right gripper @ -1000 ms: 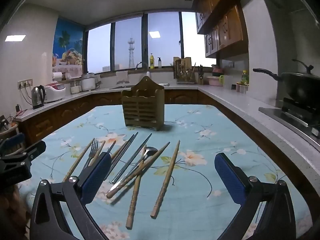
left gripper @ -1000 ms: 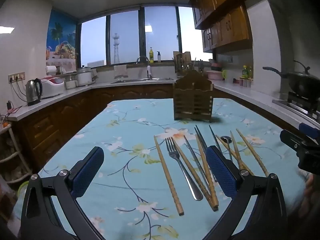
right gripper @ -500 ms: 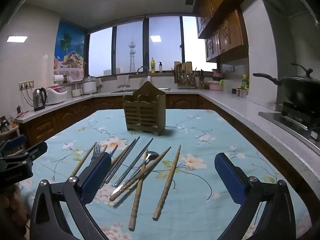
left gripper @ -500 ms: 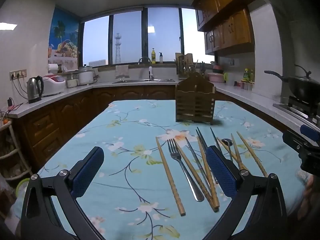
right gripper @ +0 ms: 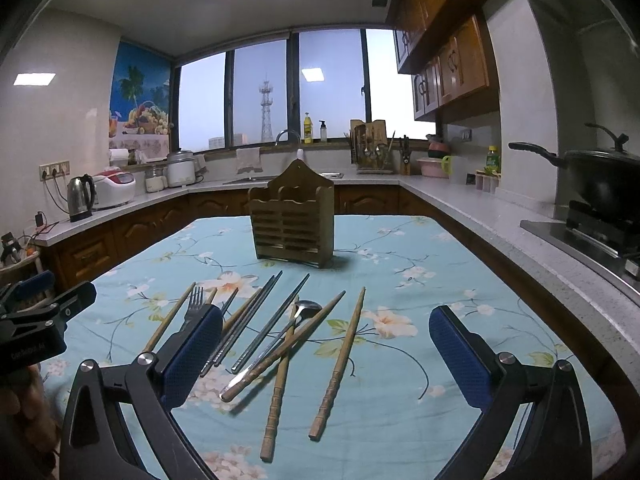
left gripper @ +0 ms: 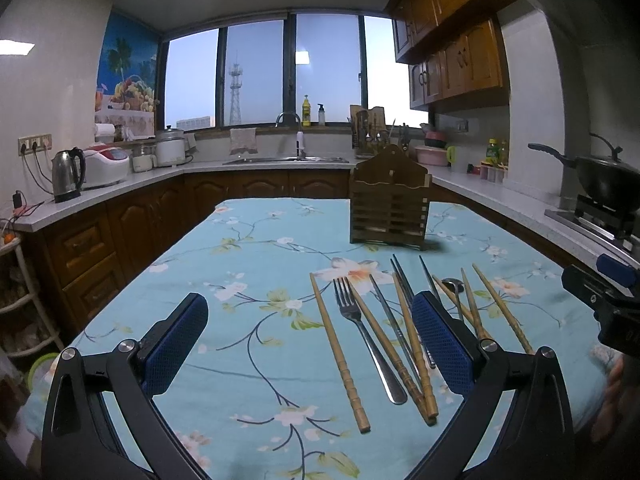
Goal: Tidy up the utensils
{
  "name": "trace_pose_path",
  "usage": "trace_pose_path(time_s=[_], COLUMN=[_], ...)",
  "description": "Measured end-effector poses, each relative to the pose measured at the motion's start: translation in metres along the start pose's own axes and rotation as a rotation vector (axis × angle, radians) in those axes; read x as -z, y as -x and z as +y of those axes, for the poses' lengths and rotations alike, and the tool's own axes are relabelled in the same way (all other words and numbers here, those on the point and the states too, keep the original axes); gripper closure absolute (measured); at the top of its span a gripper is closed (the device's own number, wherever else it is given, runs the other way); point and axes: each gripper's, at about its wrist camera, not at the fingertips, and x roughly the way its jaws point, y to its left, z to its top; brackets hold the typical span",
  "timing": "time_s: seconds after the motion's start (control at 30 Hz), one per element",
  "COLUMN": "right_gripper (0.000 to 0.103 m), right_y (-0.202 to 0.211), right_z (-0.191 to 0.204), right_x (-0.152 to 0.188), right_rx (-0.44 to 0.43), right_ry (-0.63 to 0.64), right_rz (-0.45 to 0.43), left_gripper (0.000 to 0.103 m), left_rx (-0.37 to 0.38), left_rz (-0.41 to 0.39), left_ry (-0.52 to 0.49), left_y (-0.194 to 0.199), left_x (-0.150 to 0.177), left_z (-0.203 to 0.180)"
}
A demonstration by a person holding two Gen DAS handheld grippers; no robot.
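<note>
Lying scattered, wooden chopsticks (right gripper: 339, 364) cross a steel spoon (right gripper: 306, 307) before the holder (right gripper: 292, 220).

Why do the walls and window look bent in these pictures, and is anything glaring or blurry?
Left wrist view: the fisheye lens bows the window and darkens the corners; the ceiling light is blown out white. Right wrist view: the same bending, ceiling lights mirrored in the glass, soft shadows under the chopsticks; the fork stays sharp.

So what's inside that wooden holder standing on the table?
Nothing shows above the rim of the wooden holder, and no handles stick up. Its slatted front hides the inside, so the bottom cannot be seen. The utensils lie on the tablecloth.
</note>
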Motion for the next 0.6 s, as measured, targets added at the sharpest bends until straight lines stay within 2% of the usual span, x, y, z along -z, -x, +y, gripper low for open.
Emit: trace_pose_path(time_s=[0.6], right_gripper=[0.000], right_y=[-0.0036], right_z=[0.0016], right_x=[0.0009], right_rx=[-0.004], right_ry=[-0.005], right_rz=[-0.002], left_gripper=[0.000], left_rx=[0.008], left_rz=[0.010], left_ry=[0.007], left_y=[-0.0044], left_x=[-0.0001], left_z=[-0.0026])
